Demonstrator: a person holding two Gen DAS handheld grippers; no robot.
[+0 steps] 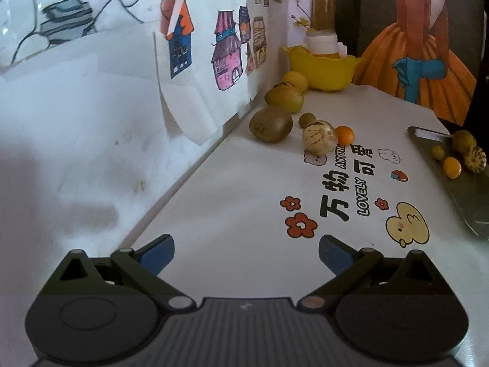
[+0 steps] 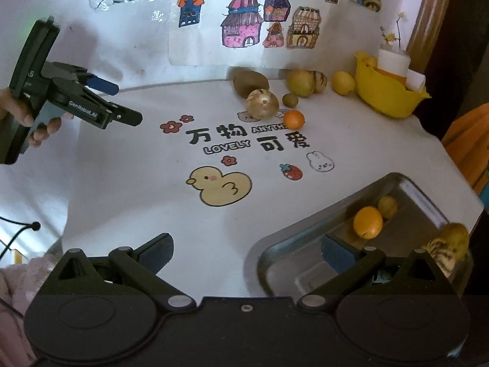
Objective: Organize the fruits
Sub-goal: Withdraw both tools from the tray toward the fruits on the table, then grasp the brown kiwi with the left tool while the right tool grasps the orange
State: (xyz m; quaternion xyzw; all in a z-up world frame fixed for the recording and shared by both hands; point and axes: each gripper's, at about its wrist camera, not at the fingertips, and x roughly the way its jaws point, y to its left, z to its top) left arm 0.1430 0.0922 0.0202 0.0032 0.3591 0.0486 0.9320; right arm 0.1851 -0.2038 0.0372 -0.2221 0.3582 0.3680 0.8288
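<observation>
Loose fruit lies at the back of the white table by the wall: a brown kiwi [image 1: 270,124] [image 2: 250,83], a striped pale melon [image 1: 319,136] [image 2: 262,104], a small orange [image 1: 344,135] [image 2: 293,119], a tiny green fruit [image 2: 290,99] and yellow fruits [image 2: 301,82]. A metal tray [image 2: 308,229] [image 1: 467,192] at the right holds an orange [image 2: 367,222], a yellow fruit [image 2: 387,206] and a striped one [image 2: 449,246]. My left gripper [image 1: 246,255] [image 2: 122,101] hovers open over the table's left part. My right gripper [image 2: 246,255] is open, its right finger above the tray's near corner.
A yellow bowl [image 2: 388,98] [image 1: 321,67] with a white-capped container stands at the back right corner. Children's drawings [image 2: 244,18] hang on the wall behind the fruit. A hand [image 2: 36,122] holds the left gripper. The table carries a duck print [image 2: 220,185].
</observation>
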